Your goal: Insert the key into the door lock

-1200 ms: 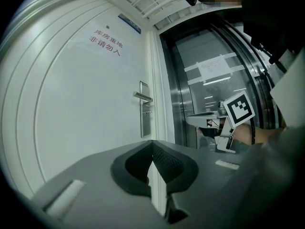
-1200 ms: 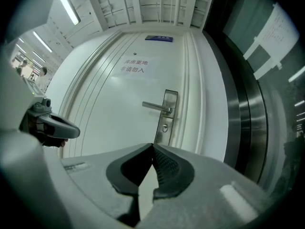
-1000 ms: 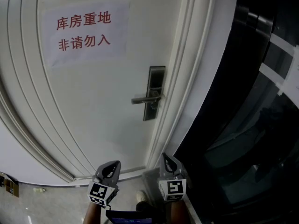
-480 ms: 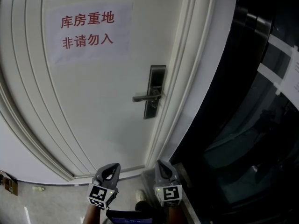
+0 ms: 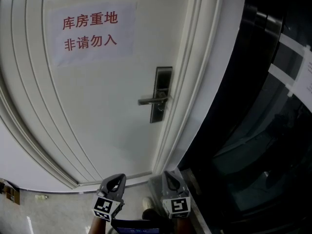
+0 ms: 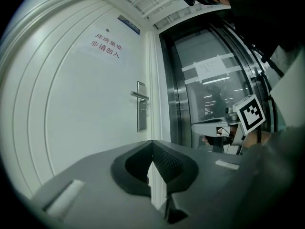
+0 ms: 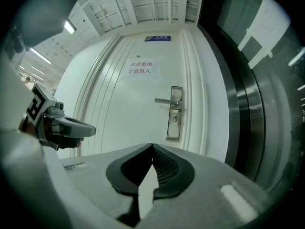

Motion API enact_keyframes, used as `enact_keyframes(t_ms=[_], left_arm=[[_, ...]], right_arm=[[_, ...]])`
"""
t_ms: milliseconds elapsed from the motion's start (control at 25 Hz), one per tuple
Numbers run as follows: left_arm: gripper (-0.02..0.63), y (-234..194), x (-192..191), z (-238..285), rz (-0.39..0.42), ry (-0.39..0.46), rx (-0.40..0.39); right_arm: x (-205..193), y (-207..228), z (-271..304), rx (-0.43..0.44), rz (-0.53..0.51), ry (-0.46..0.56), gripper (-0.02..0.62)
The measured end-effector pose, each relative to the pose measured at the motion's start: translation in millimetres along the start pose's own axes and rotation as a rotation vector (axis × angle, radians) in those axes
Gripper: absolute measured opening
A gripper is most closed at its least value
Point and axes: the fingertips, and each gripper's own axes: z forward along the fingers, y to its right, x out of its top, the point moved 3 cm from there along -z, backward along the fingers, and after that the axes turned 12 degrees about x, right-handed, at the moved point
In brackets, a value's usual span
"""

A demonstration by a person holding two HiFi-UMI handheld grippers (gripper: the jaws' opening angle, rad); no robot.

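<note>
Well, in the head view I held both tools low at the bottom edge. The left hand-held gripper (image 5: 115, 183) was left of centre and the right hand-held gripper (image 5: 170, 180) just beside it. Both were well apart from the door lock (image 5: 162, 94), which sat a little right of the frame's middle on the white door (image 5: 97, 111). Its lever handle (image 5: 151, 100) stuck out to the left. A paper sign (image 5: 90, 32) with red characters hung at the upper left, and a dark glass panel (image 5: 263, 121) filled the right side.

In the left gripper view my jaws met at the tips with nothing between them. The lock plate showed small above them, a little left of centre, and the right hand-held gripper stood at the right edge.

In the right gripper view the jaws were likewise closed together and empty. The lock lay just right of centre, and I could make out the keyhole (image 7: 175, 119) under the handle. I saw no key in any view.

I judged the task hardly begun: this was the approach, with no key in either tool. The next move called for getting a key gripped, then bringing it level and square to the keyhole.
</note>
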Motion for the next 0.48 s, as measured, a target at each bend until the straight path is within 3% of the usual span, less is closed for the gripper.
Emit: enact_keyframes(t_ms=[480], left_arm=[[0.002, 1, -1, -7, 0.015, -0.008, 0.011]], right_arm=[[-1, -4, -13, 0.008, 0.018, 0.022, 0.002]])
